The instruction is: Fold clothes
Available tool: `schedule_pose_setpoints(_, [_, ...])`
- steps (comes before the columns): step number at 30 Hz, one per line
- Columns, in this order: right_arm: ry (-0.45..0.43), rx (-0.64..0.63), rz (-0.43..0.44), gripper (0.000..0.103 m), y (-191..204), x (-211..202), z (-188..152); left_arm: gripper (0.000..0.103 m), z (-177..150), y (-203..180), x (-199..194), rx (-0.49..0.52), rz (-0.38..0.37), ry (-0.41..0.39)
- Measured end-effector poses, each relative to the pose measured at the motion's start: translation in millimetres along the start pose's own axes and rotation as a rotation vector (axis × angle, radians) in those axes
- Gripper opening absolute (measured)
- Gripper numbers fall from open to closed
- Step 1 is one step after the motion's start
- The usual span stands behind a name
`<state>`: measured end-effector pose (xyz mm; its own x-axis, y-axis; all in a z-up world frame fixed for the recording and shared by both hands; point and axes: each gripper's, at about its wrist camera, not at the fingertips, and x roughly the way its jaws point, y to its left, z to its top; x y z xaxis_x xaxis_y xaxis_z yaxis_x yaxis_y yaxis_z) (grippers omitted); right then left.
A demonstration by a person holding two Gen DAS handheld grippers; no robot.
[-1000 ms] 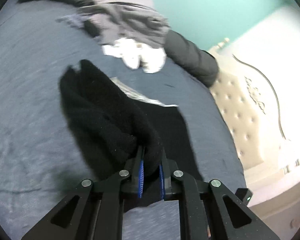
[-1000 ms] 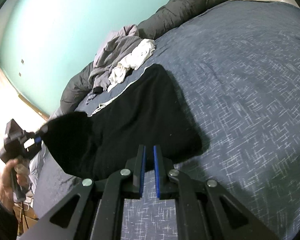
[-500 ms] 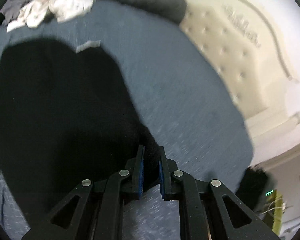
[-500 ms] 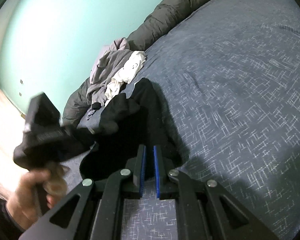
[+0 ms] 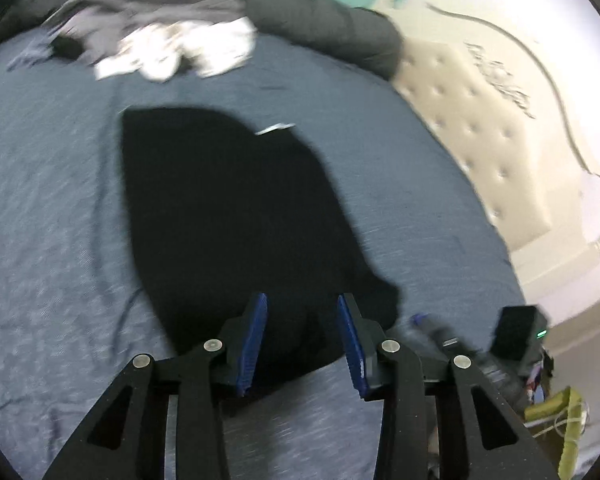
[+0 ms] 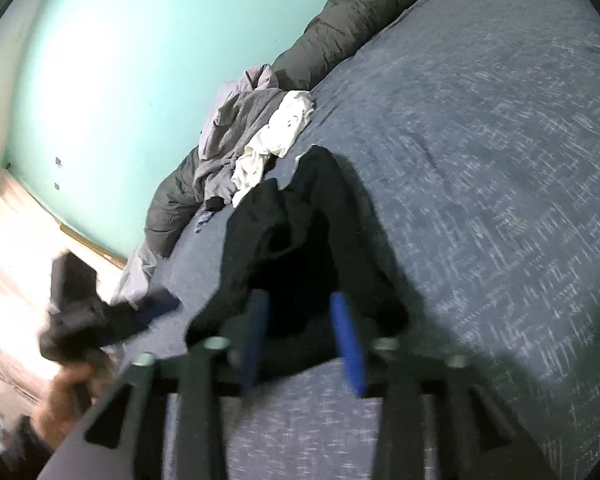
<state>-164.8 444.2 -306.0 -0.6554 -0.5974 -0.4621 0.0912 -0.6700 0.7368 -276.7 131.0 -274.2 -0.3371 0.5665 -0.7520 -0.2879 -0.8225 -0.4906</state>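
Left wrist view: the black garment [image 5: 228,216] lies on the blue-grey bedspread [image 5: 48,208] in the middle of the frame. Its long side runs from the bottom middle up toward the upper left. The left gripper [image 5: 302,332] sits at the garment's near end, with its blue fingers [image 5: 254,340] spread apart and nothing between them but the cloth lying underneath. In the right wrist view, the right gripper [image 6: 300,332] is also spread wide, right over the bunched near end of the same garment, which looks lumpy and partly doubled over. Both grippers are about equally close to that near edge, so either could grab it. The other tool and the person's hand [image 6: 64,396] show blurred in the lower left of the right wrist view. Along the top of the left wrist view lie a grey garment [image 5: 160,4], a white garment [image 5: 180,52] and a dark rolled duvet [image 5: 324,28], well apart from the black one. A padded headboard [image 5: 480,132] stands at the right. Nothing blocks the way to the black cloth.
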Motion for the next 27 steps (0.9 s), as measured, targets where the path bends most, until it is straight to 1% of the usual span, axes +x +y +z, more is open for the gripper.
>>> schedule_pose_setpoints(3, [0.046,0.008,0.019,0.054,6,9,13,0.04,-5,6,5,0.001,-0.002,0.006])
schedule_pose_setpoints(8, [0.176,-0.053,-0.028,0.055,23,44,36,0.04,-13,17,13,0.001,-0.005,0.015])
schedule_pose_setpoints(11, [0.263,-0.084,-0.063,0.061,29,73,47,0.04,-18,23,18,0.002,-0.006,0.02])
schedule_pose_setpoints(15, [0.354,-0.108,-0.122,0.062,27,106,52,0.04,-24,31,25,0.003,-0.009,0.028])
schedule_pose_setpoints(17, [0.392,-0.105,-0.122,0.062,26,120,53,0.04,-27,35,28,0.003,-0.01,0.031])
schedule_pose_setpoints(21, [0.428,-0.152,-0.157,0.061,34,138,54,0.04,-29,36,29,0.002,-0.023,0.031])
schedule_pose_setpoints(23, [0.441,-0.183,-0.179,0.051,37,145,52,0.04,-29,36,29,-0.002,-0.028,0.029])
schedule_pose_setpoints(25, [0.445,-0.212,-0.213,0.033,39,149,51,0.04,-29,36,29,-0.006,-0.032,0.028])
schedule_pose_setpoints(27, [0.438,-0.212,-0.213,0.021,37,147,52,0.04,-30,36,26,-0.009,-0.035,0.027])
